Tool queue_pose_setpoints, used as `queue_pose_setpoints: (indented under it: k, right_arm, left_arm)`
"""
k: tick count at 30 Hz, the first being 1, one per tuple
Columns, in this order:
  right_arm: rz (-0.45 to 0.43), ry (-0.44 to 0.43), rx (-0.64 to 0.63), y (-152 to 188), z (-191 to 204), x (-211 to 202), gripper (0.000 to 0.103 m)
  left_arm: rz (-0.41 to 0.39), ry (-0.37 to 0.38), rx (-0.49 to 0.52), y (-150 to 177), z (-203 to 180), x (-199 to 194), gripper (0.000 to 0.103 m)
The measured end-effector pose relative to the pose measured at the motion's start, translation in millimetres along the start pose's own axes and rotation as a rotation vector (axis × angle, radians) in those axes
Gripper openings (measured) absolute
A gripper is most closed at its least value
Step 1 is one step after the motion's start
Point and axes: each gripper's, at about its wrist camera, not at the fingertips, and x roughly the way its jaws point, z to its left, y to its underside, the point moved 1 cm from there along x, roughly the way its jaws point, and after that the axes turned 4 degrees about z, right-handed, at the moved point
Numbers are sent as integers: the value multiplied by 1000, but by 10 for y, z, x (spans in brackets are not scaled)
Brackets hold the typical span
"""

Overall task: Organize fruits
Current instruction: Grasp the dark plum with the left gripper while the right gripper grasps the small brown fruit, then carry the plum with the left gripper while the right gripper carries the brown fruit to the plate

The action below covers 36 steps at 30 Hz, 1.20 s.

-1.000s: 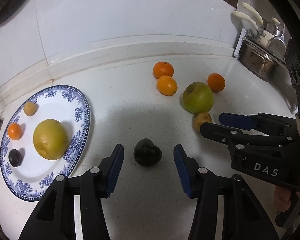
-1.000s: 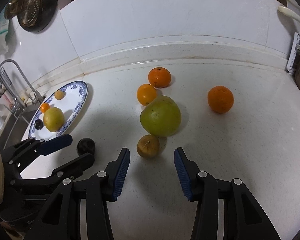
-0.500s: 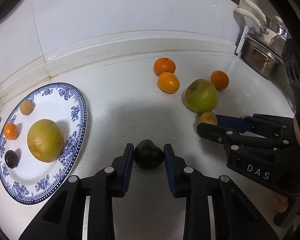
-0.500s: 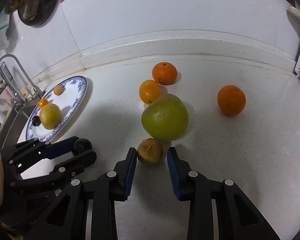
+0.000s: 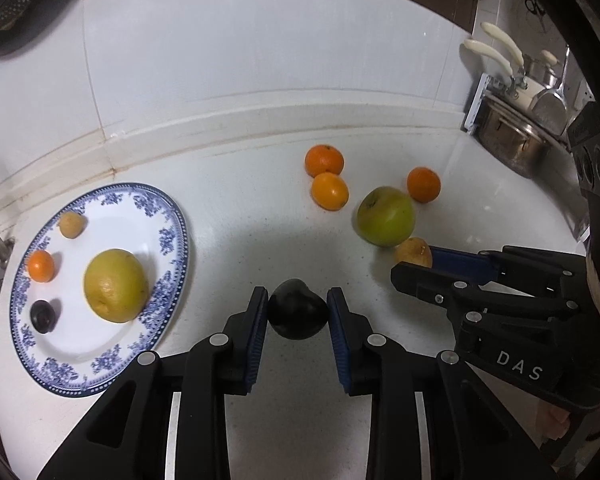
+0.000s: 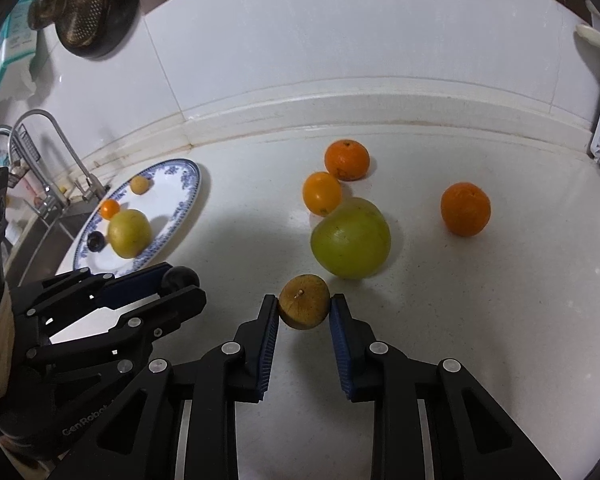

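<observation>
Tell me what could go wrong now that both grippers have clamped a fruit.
The dark fruit and the brown fruit are round and held only at the pad tips, so either might slip out. The plate already holds four fruits, so a new one may roll. The green fruit beside the brown one might get nudged.

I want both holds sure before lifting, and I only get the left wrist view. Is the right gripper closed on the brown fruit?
Observer: Yes. From the right wrist view, both pads of the right gripper press the brown fruit, one on each side.
Operator: What lies left of the plate?
Observer: A sink with a tap, right past the plate rim.
Operator: And my dark fruit, side-on?
Observer: The dark fruit pokes out beyond the left gripper tips.
</observation>
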Motion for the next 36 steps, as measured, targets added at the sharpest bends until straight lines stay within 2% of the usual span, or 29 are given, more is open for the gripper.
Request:
queue_pose_setpoints:
  k: [25,36]
  right_arm:
    - [-163,-46,-106,-101,767,-734,27]
    - [-205,-84,-149,-217,1128,-836,28]
  left_arm:
    - [-172,-43,-42,93,367,-991,30]
    - [-234,-73,-47,61,636,-1276,30]
